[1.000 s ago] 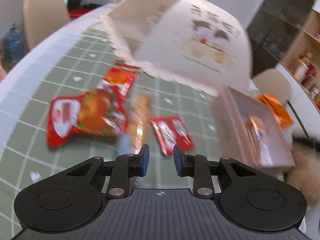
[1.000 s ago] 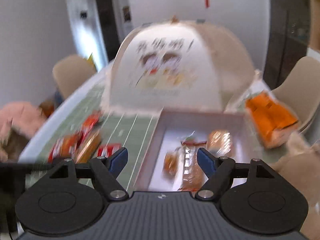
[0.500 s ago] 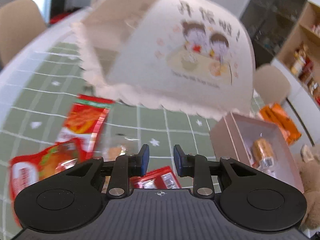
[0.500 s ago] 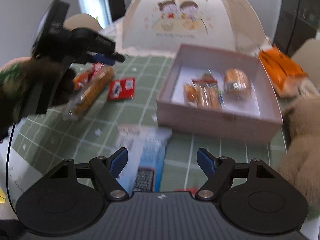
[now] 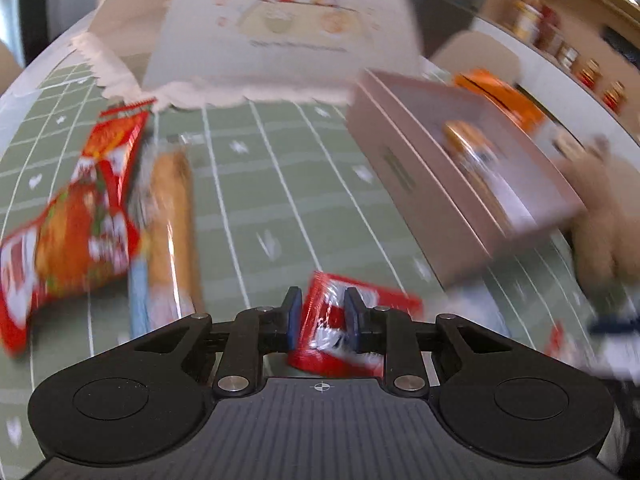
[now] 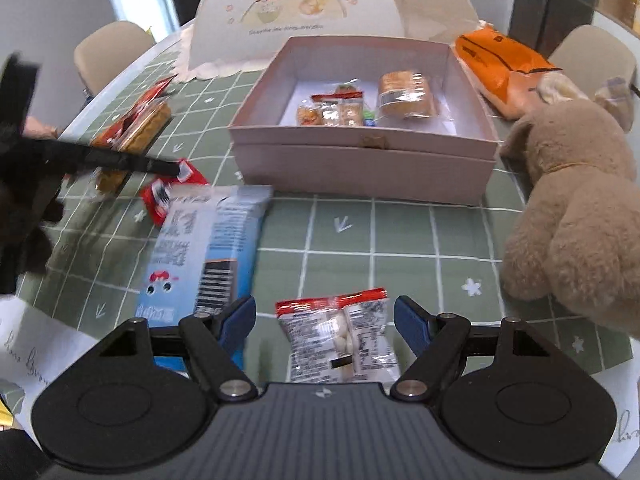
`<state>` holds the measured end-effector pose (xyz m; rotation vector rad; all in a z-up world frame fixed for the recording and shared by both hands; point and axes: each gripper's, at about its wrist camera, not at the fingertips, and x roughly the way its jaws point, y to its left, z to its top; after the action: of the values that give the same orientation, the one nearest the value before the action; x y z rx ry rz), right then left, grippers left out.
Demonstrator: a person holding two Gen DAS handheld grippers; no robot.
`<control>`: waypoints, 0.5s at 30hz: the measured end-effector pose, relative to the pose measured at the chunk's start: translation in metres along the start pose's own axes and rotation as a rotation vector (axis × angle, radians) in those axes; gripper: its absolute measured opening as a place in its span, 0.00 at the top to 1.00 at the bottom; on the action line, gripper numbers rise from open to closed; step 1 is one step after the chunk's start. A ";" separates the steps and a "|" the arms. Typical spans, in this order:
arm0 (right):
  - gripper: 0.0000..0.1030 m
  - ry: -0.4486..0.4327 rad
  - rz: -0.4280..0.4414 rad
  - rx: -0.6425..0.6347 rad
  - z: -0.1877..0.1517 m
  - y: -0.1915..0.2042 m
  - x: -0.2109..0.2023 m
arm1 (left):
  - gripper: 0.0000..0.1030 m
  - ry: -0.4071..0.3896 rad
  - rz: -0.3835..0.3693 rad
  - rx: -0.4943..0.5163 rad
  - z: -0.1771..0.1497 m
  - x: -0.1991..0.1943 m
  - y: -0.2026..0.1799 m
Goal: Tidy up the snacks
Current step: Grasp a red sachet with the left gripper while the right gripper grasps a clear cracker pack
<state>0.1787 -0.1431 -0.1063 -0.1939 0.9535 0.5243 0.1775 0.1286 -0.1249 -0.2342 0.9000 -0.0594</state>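
Left fingers (image 5: 295, 312) have just been closing and now bracket a small red packet (image 5: 340, 332) lying flat on the green gridded cloth (image 5: 280, 200); blur hides whether the pads press it yet, so they read as narrowly spread around it rather than pinching. Right fingers (image 6: 240, 316) stand wide apart, empty, with a clear red-topped packet (image 6: 340, 340) on the cloth between them and untouched.

Near field, right view: the clear packet's long axis runs along the pointing direction, red seal at the far end. Just left of the left-hand finger lies a blue-and-white packet (image 6: 208, 248), long axis likewise running away, tilted slightly right.

Near field, left view: the red packet lies skewed, long axis slanting across the fingers, one corner projecting to their right.

Middle distance: an orange biscuit sleeve (image 5: 172, 220) and a large red bag (image 5: 72, 232) lie to the left, both lengthwise away. The pink box (image 6: 360, 152), already holding a few snacks, sits ahead and right of the left gripper (image 5: 320, 312).

Far field: a domed food cover (image 6: 332, 12) behind the box.

Probable faults: the thin, skewed packet may be caught by an edge only and slip or swing in lifting; the right fingers, closing, could snag the blue packet alongside.
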 end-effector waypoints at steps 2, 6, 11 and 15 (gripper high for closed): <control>0.25 -0.001 0.020 -0.025 0.000 0.007 0.002 | 0.74 0.013 -0.013 0.005 -0.020 -0.014 -0.009; 0.25 -0.020 0.055 -0.103 0.001 0.029 0.003 | 0.74 0.058 -0.041 -0.025 -0.046 -0.036 -0.016; 0.25 -0.010 0.124 -0.153 0.009 0.053 0.017 | 0.74 0.048 -0.040 -0.104 -0.058 -0.052 -0.012; 0.23 0.008 0.133 -0.134 0.016 0.070 0.037 | 0.74 -0.022 -0.010 -0.137 -0.037 -0.051 -0.009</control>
<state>0.1718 -0.0644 -0.1229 -0.2542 0.9435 0.7111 0.1173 0.1212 -0.1055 -0.3660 0.8819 -0.0046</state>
